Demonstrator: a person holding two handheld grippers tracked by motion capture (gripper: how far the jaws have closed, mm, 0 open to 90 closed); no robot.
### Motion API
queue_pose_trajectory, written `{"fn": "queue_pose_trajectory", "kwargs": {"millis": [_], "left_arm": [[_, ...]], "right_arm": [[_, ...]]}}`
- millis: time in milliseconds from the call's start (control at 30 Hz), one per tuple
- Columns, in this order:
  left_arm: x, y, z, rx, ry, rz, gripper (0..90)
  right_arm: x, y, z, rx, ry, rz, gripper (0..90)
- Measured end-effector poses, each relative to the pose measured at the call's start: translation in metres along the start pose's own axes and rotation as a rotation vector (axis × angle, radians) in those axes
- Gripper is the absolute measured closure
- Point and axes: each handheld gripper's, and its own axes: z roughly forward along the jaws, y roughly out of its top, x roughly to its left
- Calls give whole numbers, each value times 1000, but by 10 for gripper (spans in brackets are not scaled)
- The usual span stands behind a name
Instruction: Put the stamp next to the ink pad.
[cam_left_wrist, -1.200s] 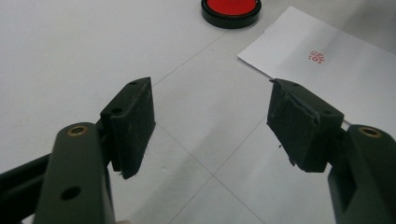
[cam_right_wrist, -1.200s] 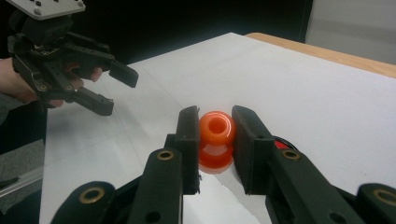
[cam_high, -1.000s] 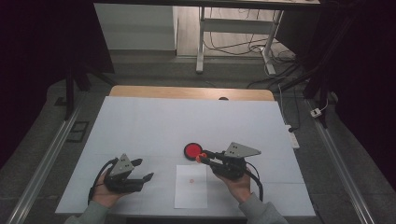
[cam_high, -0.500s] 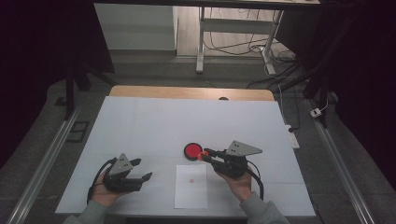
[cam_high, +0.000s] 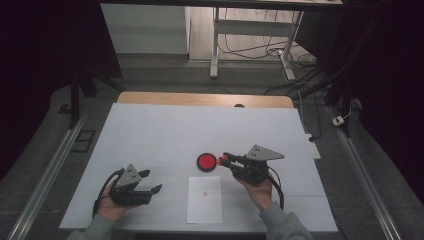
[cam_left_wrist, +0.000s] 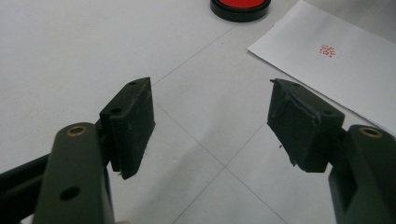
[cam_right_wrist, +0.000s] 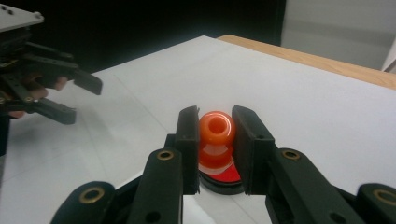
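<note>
- right gripper remains clamped on the orange stamp, now just beside the red ink pad
- left gripper unmoved; jaws apart, empty

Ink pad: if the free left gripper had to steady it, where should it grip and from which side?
Judging by its shape, grip the ink pad across its low black rim, coming from its left, where the left gripper waits open. The round, flat case offers only its edge. The right gripper holds the orange stamp on the other side.

Orange stamp upright, just above the round red ink pad.
</note>
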Motion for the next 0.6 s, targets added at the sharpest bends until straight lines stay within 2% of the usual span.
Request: {"fn": "queue_pose_trajectory", "kwargs": {"millis": [300, 600], "left_arm": [[0, 0, 1, 6, 0, 4, 317], [0, 0, 2, 9, -1, 5, 317]], "right_arm": [[-21, 0, 6, 19, -55, 27, 718], [-35, -6, 22, 76, -101, 26, 718]]}}
